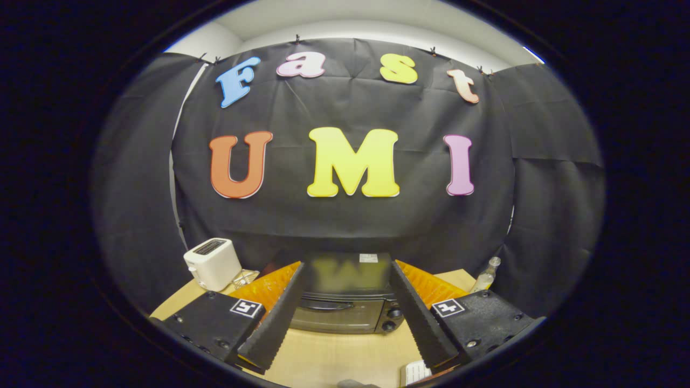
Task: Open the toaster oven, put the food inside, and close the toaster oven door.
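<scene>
A black toaster oven stands on the wooden table, seen from above and in front, framed between my two fingers. Its glass door with a dark handle is closed, and two knobs sit on its right side. My gripper is open, held above the table and short of the oven, with nothing between its fingers. No food item can be made out; a pale object peeks up near the right finger's base.
A white pop-up toaster stands at the table's back left with a cable beside it. A clear plastic bottle stands at the back right. Black cloth walls close the booth behind and at both sides.
</scene>
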